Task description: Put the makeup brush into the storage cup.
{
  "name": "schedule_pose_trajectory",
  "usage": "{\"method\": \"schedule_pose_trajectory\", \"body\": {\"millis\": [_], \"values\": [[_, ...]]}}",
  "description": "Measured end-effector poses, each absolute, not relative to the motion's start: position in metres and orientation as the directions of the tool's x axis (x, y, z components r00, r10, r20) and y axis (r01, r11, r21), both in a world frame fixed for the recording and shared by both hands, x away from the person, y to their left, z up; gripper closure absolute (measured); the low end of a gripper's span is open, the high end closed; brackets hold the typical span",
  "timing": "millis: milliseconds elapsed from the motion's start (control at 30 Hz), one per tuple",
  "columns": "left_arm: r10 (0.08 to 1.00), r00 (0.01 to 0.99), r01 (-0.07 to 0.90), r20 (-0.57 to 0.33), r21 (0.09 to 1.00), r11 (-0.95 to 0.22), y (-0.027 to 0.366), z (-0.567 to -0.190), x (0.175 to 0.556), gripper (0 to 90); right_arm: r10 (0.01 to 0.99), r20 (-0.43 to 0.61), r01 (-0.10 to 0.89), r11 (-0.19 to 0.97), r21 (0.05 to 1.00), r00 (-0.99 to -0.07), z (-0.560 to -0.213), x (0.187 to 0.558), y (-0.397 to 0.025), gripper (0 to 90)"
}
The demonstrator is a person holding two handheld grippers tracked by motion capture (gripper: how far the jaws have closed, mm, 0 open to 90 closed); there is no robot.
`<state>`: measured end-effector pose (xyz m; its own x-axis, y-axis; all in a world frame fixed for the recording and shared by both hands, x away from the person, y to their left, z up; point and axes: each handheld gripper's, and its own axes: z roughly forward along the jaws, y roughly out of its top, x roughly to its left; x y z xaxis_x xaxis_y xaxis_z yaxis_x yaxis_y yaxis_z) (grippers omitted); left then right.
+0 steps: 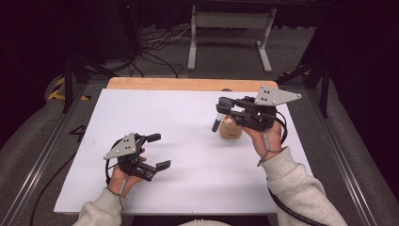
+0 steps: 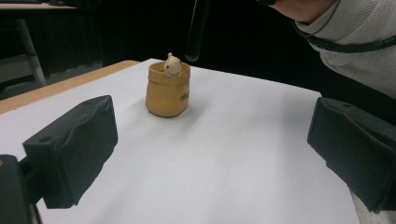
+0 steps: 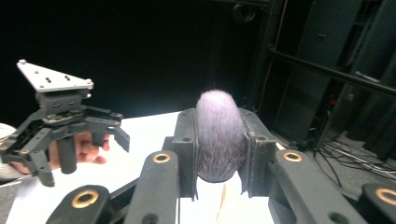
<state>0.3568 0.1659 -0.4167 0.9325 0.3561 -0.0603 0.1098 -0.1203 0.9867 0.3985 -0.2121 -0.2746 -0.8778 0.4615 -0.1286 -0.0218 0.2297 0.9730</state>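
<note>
We hold the right gripper [image 1: 221,112] above the far right of the white surface [image 1: 188,141], jaws clamped on a dark tube [image 1: 217,121] w/ a rounded end. In the high view the tube hangs tilted, lower end just left of a tan pot [image 1: 231,129]; the gripper body covers the pot's right side, so we can't tell if tube and pot touch. The left gripper view settles it partly: tube [image 2: 196,32] tip sits above and just beside the pot [image 2: 168,91] rim, apart from it; the tube's top is cut off by the frame edge. A small pale figure [image 2: 172,64] pokes out of the pot, too small to make out. Writing on the pot's side is unreadable.

In the right gripper view the tube [image 3: 220,135] shows end-on as a blurry greyish oval between the jaws; what it's made of is hard to tell. A pale sliver below it may be the pot, unclear.

Left gripper [image 1: 160,150] rests near the front left of the surface, well apart from the pot, jaws wide apart w/ nothing between. It shows also in the right gripper view [image 3: 77,140], partly cut at the edge.
</note>
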Motion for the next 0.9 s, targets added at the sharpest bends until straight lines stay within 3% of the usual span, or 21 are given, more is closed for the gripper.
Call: {"method": "schedule_pose_trajectory", "body": {"millis": [900], "values": [[0.481,0.875,0.111,-0.05,0.989,-0.099,0.194,-0.421,0.349,1.3,0.667,-0.109,0.063,0.228,0.971,-0.737,-0.271,0.437,-0.24,71.8]]}}
